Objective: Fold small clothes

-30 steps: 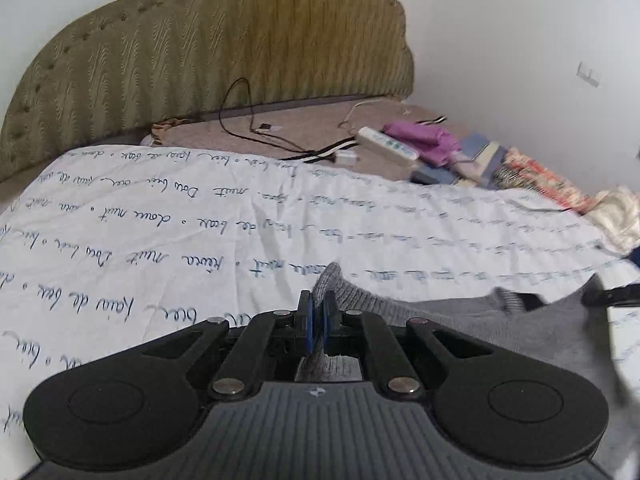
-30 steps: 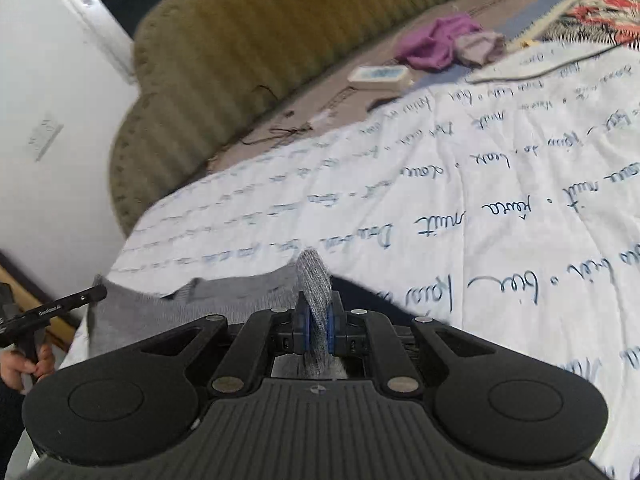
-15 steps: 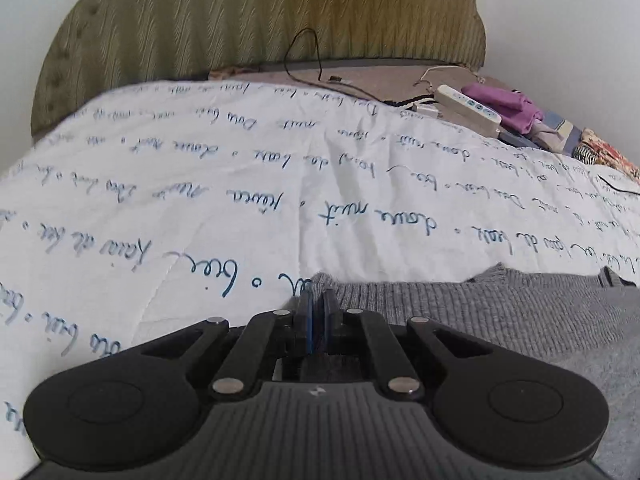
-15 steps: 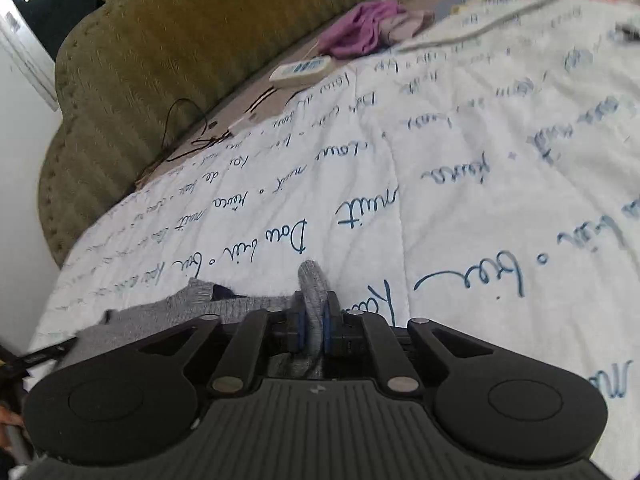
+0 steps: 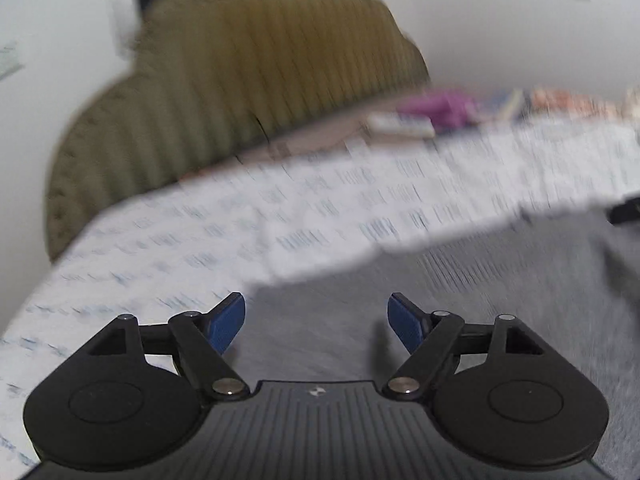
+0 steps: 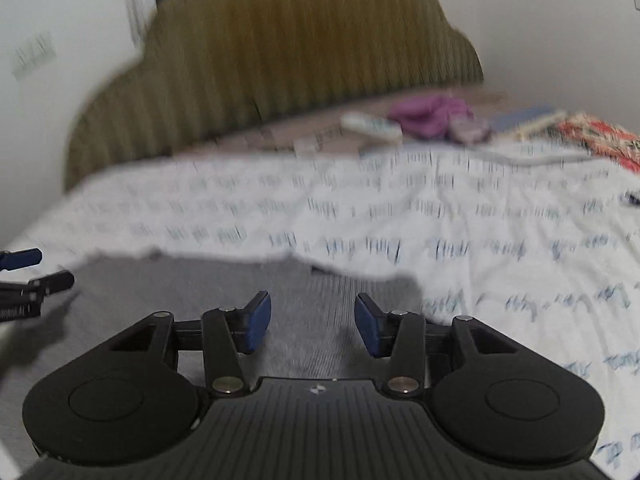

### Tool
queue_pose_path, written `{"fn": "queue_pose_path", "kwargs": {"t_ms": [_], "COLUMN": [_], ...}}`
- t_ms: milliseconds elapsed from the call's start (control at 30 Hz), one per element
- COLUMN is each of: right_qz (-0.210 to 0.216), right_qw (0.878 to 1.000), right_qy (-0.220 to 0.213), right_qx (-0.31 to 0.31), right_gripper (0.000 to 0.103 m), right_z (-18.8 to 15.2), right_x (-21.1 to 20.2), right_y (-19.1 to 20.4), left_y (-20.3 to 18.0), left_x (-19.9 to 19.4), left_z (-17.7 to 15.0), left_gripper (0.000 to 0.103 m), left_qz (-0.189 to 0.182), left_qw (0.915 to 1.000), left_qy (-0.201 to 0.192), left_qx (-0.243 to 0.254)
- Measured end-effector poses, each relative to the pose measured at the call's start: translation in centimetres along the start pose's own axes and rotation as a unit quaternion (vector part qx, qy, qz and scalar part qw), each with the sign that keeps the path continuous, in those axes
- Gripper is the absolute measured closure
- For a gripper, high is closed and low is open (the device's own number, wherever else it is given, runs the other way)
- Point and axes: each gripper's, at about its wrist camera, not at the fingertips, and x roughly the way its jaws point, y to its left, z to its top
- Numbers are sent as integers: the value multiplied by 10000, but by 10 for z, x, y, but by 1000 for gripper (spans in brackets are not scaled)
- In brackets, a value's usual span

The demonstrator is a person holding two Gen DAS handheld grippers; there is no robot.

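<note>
two claws, both just let go: the left gripper (image 5: 316, 322) has its jaws spread wide and the right gripper (image 6: 313, 325) has them parted less far, both having just been opening, with nothing pinched between the blue pads. grey knit garment (image 5: 460, 300) lies flat on the white lettered bedspread (image 5: 240, 220), directly under and ahead of both claws, its far edge a short way past the fingertips. in the right wrist view the same garment (image 6: 180, 292) runs off to the left of the claw, where the tips of the other gripper poke in at the edge. my reading: one fold has been laid down and released; whether more folds are needed i can't say, since the near part of the cloth is hidden under the gripper bodies and its overall shape doesn't show. both views are smeared with motion, so the print on the spread is unreadable. beyond the claws, an olive headboard (image 6: 300, 52), something purple (image 6: 428, 114) and a white remote-like thing (image 6: 372, 125) near it, details too blurred to make out.
</note>
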Motion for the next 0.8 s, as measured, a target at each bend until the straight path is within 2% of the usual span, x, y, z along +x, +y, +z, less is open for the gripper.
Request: {"fn": "queue_pose_path", "kwargs": {"t_ms": [67, 100, 133, 200, 267, 367, 433, 500, 567, 633, 667, 733, 800], "right_qz": [-220, -285, -220, -116, -84, -203, -419, -592, -254, 1, 70, 194, 188], "right_qw": [9994, 9992, 9997, 9997, 9995, 9997, 9991, 9972, 9965, 9960, 9963, 9967, 9977], "right_qy": [256, 264, 10, -78, -90, -78, -19, -227, -526, -699, -715, -705, -602], "right_qx": [-41, -104, -122, 176, 305, 113, 111, 391, 591, 560, 472, 358, 240], "right_gripper": [49, 48, 46, 46, 46, 41, 36, 28, 15, 13, 13, 11, 8], "right_z": [-11, -21, -30, -35, -34, -33, -28, -27, -35, -47, -51, -56, -60], "right_x": [19, 25, 24, 22, 25, 22, 8, -22, -59, -89, -98, -104, -94], "right_y": [-2, -5, -10, -19, -21, -13, -7, -8, -10, -5, 1, 12, 23], "left_y": [-3, 3, 11, 23, 24, 17, 17, 25, 38, 49, 53, 50, 40], "left_x": [23, 29, 32, 40, 45, 40, 28, 7, -18, -48, -61, -75, -73], "left_z": [-7, -12, -15, -15, -14, -14, -15, -15, -17, -23, -26, -32, -38], "left_gripper": [22, 18, 12, 7, 5, 5, 5, 6, 6, 6, 6, 6, 6], "left_qz": [70, 8, -52, -220, -243, -99, -3, 105, 78, 104, -22, -222, -399], "left_qw": [9991, 9988, 9977, 9943, 9939, 9955, 9955, 9948, 9932, 9900, 9882, 9865, 9863], "left_qy": [397, 355, 361, 492, 513, 457, 415, 428, 430, 325, 222, 207, 362], "left_qx": [-119, -341, -575, -925, -948, -824, -848, -923, -1080, -1371, -1517, -1612, -1561]}}
